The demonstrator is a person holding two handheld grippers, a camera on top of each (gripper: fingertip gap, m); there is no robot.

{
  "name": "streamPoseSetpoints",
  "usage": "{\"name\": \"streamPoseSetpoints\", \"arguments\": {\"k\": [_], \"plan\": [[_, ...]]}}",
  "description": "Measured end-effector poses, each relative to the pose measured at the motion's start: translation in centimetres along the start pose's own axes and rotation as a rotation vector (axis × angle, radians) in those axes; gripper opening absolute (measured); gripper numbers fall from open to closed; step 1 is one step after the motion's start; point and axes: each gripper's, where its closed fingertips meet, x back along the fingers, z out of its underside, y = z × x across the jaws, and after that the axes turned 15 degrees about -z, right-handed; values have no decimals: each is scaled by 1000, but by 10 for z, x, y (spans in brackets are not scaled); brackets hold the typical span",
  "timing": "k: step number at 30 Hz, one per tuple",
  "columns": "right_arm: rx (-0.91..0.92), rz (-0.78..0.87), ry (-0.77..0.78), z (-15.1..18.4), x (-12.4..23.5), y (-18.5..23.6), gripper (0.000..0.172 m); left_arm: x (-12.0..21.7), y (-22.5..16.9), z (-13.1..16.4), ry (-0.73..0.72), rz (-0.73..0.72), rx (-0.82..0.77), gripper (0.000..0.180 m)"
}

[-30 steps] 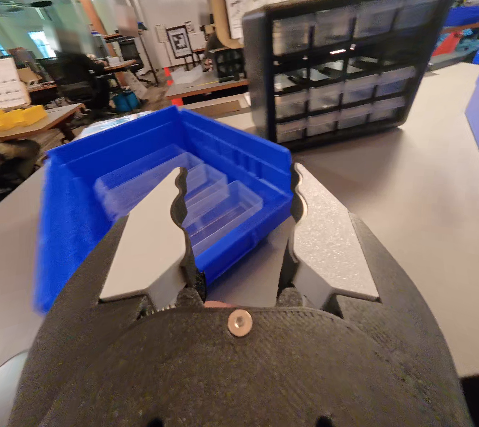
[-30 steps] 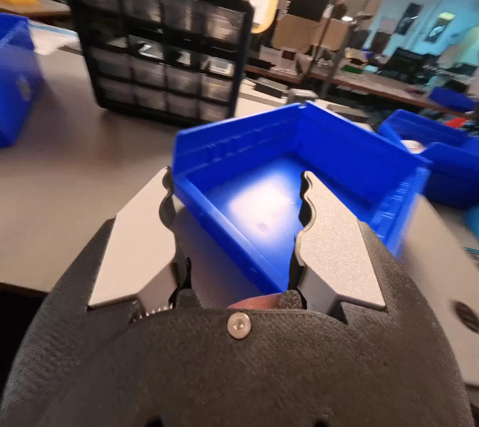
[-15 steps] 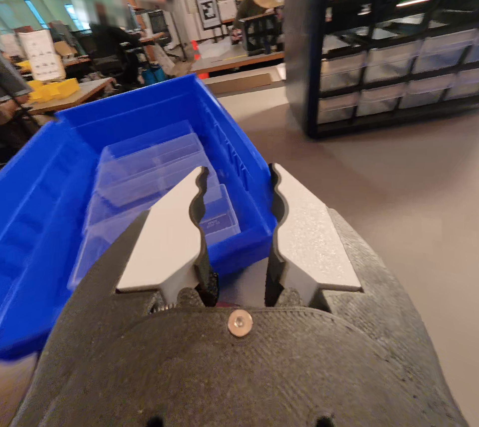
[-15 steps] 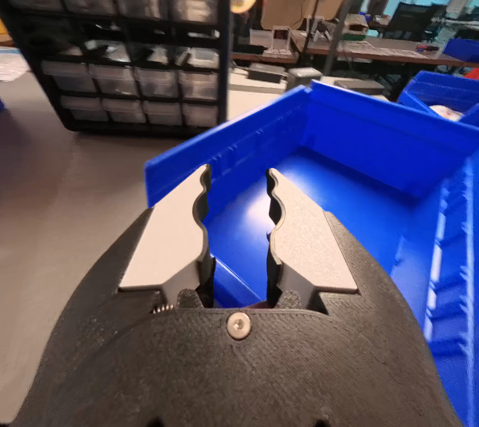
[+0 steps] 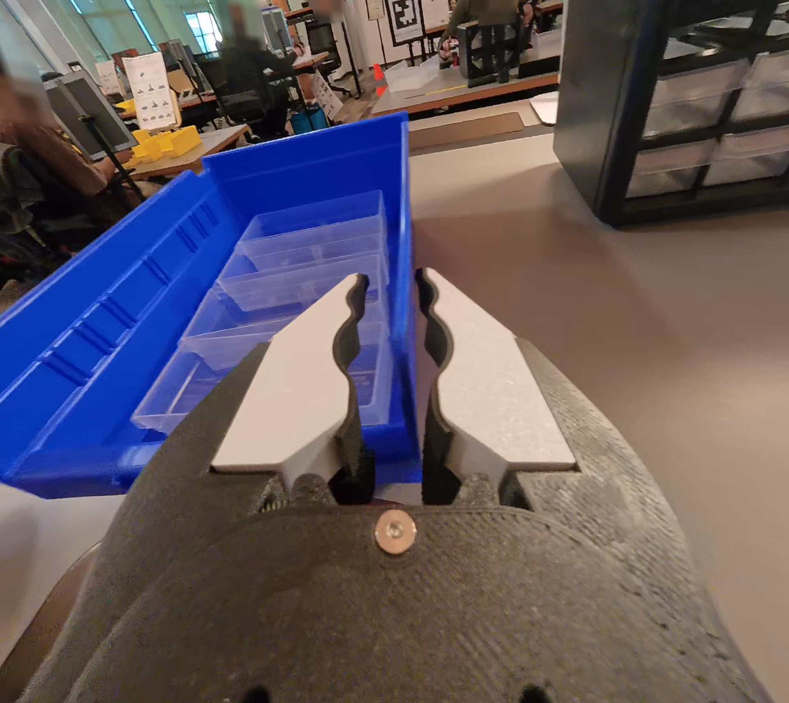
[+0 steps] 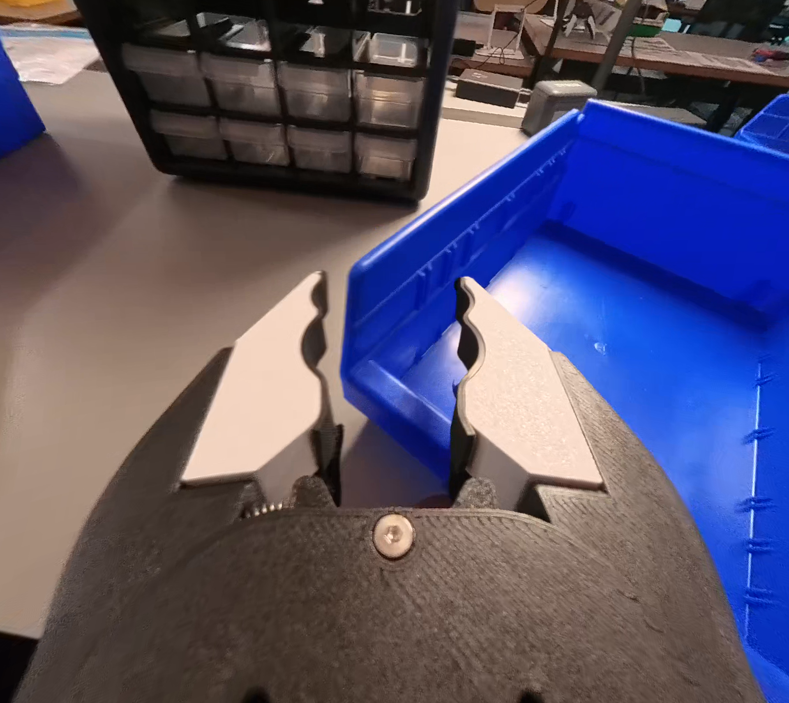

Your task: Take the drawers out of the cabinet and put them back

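Clear plastic drawers (image 5: 299,268) lie stacked in a blue bin (image 5: 128,298), centre left; left gripper (image 5: 390,281) straddles its wall, not visibly pinching; right gripper (image 6: 390,285) gapes.

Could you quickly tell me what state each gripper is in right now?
Left gripper: narrowly open astride a blue bin's wall; contact unclear.
Right gripper: open astride the empty blue bin's wall, not gripping.

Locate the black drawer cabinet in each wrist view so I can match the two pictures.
Left wrist view: the black drawer cabinet stands at the right edge, cut off, beyond the blue bin holding clear drawers.
Right wrist view: the cabinet fills the upper left, front facing the camera.
Shared landmark: the grey table that it stands on.
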Motion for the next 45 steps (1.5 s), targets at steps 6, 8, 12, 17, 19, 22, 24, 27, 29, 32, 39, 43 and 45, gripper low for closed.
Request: {"name": "streamPoseSetpoints", "arguments": {"k": [6, 8, 12, 17, 19, 22, 24, 27, 29, 32, 39, 43, 45], "plan": [[-5, 57, -10, 9, 34, -34, 27, 0, 24, 3, -10, -23, 11, 9], [-11, 110, -10, 16, 50, -51, 18, 0, 28, 4, -7, -14, 28, 10], [-36, 162, 5, 27, 62, -77, 19, -5, 31, 5, -12, -27, -6, 10], [-6, 210, 0, 25, 60, -95, 5, -5, 37, 7, -13, -32, -8, 8], [-3, 226, -5, 24, 63, -103, 4, -2, 43, 8, -14, -36, -11, 6], [5, 243, 4, 27, 68, -116, 3, 1, 51, 11, -18, -42, -31, 3], [0, 238, 0, 28, 69, -122, 4, 0, 59, 13, -20, -53, -44, 2], [14, 222, 4, 27, 66, -125, 3, -5, 65, 13, -27, -5, -23, 1], [19, 214, 8, 26, 63, -127, 4, -9, 70, 15, -23, 10, -13, 1], [20, 203, 11, 25, 58, -129, 5, -17, 80, 17, -15, 11, -23, 1], [18, 154, 32, 22, 47, -136, 5, -44, 94, 19, 3, 56, -34, 1], [4, 132, 42, 22, 43, -141, 5, -58, 98, 19, 19, 85, -39, 1], [1, 125, 47, 21, 41, -144, 5, -64, 100, 18, 23, 90, -25, 1]]}}
